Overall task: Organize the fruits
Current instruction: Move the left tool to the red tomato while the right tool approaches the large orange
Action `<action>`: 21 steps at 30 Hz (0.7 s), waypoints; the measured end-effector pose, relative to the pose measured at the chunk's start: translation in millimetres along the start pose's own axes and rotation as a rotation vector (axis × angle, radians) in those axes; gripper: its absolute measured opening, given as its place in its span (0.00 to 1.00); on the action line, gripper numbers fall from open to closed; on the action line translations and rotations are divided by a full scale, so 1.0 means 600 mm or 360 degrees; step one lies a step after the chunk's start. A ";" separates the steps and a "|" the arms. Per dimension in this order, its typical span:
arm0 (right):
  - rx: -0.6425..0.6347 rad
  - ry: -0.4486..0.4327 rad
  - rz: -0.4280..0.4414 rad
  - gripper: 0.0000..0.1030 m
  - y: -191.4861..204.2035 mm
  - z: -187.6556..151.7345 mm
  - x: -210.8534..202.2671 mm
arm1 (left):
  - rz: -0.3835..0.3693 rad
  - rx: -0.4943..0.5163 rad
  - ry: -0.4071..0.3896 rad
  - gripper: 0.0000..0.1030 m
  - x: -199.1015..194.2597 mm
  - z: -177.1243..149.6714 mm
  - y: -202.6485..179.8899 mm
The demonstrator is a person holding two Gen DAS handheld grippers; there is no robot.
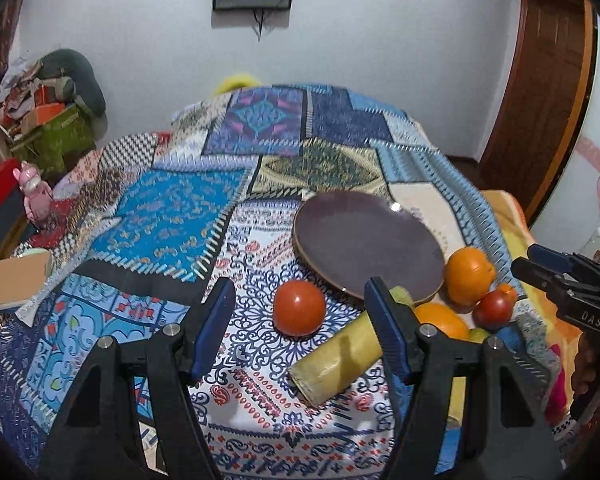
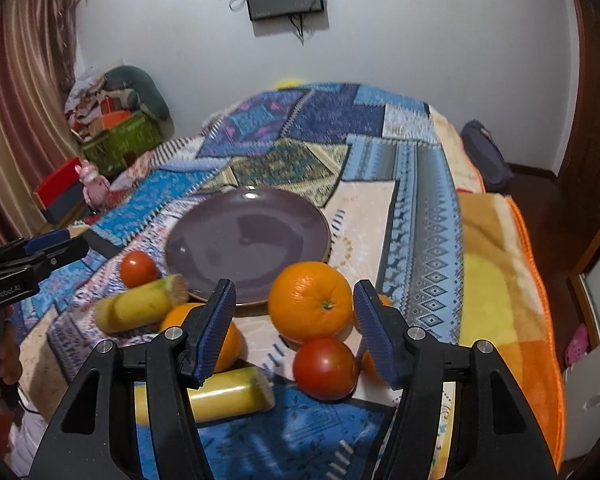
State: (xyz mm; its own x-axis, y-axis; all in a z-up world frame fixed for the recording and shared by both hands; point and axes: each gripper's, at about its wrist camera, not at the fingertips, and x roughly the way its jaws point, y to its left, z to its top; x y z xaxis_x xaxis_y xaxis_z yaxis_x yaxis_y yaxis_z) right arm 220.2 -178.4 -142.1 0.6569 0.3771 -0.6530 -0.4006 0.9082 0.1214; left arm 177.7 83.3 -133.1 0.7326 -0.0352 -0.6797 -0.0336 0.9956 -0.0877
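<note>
A purple plate (image 1: 364,240) (image 2: 244,240) lies bare on the patterned cloth. Fruit lies in front of it. In the left wrist view, a red tomato (image 1: 299,307) sits between the fingers of my open left gripper (image 1: 300,316), with a yellow cane piece (image 1: 336,364) beside it, two oranges (image 1: 468,276) (image 1: 440,318) and a second tomato (image 1: 492,310) to the right. My open right gripper (image 2: 296,320) frames a large orange (image 2: 310,300) and a tomato (image 2: 325,368). Two cane pieces (image 2: 140,306) (image 2: 228,396) and another tomato (image 2: 138,268) lie to the left.
The patterned cloth (image 1: 188,208) covers a bed-like surface with an orange blanket (image 2: 508,300) at the right edge. A small box (image 1: 18,280) sits at the left edge. A pink figurine (image 1: 34,196) and cluttered boxes (image 2: 116,136) stand beyond the left side.
</note>
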 end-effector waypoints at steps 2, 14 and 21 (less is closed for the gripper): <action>0.0017 0.0039 0.0009 0.56 -0.007 0.000 0.014 | -0.0005 -0.0011 0.0056 0.65 0.023 -0.001 0.006; 0.0011 0.0214 0.0045 0.57 -0.018 0.004 0.083 | -0.0062 -0.0053 0.0254 0.59 0.109 -0.008 0.019; -0.0038 0.0238 0.0000 0.63 -0.023 0.004 0.097 | -0.0140 -0.0077 0.0348 0.59 0.135 -0.013 0.020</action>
State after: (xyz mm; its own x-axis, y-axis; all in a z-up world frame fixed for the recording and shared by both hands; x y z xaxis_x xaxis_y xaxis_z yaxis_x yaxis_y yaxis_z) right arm 265.4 -168.2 -180.0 0.5553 0.3441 -0.7571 -0.4168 0.9030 0.1046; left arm 231.2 92.0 -194.7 0.5695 -0.1449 -0.8091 -0.0126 0.9827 -0.1848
